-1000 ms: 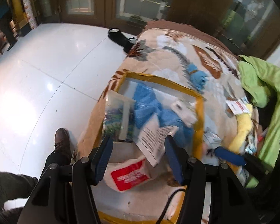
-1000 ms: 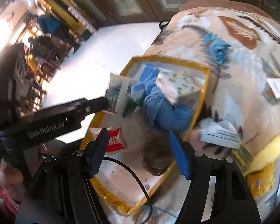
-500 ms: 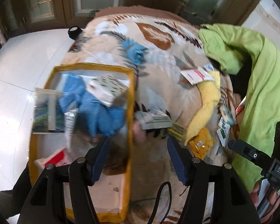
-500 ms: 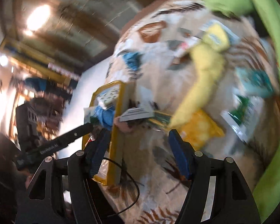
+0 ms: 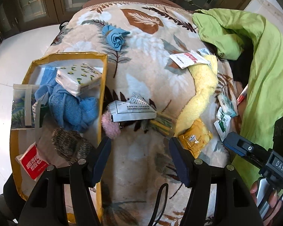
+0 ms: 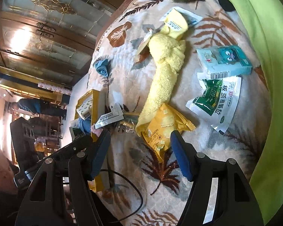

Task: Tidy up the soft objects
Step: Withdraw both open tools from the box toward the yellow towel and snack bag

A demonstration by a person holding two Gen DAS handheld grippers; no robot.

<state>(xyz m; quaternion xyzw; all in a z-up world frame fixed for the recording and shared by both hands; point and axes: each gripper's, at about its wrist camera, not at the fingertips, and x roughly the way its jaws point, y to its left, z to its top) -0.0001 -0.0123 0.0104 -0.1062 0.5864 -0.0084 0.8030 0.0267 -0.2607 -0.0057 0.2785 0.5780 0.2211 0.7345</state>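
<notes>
Two hand-held grippers hover with jaws spread wide and empty over a leaf-patterned beige fleece blanket [image 5: 141, 75] strewn with soft goods and sachets. The left gripper [image 5: 139, 150] hangs above bare blanket just near of a small pink fluffy item [image 5: 110, 125] and a crumpled white printed sachet [image 5: 132, 111] that lies partly on it. At left, a yellow-rimmed clear storage bag [image 5: 102, 86] lies open on the blanket, holding a bunched blue terry towel [image 5: 73, 111], a lemon-print tissue pack [image 5: 78, 76] resting on the towel, a grey-brown speckled fuzzy item [image 5: 69, 146] and a red-and-white packet [image 5: 33, 162] at its near end. A rolled blue cloth [image 5: 115, 36] sits alone on the far part of the blanket. The right gripper [image 6: 140, 143] is poised just near of a yellow cracker packet [image 6: 164, 130], whose far end touches the near end of a long yellow terry towel [image 6: 164, 77] stretching away across the blanket. To the right of the towel lie a green-and-white medicine sachet [image 6: 217, 103] and, just beyond it, a light blue cartoon tissue pack [image 6: 226, 60]. A lime green fabric sheet [image 5: 264, 66] is heaped along the blanket's right edge.
</notes>
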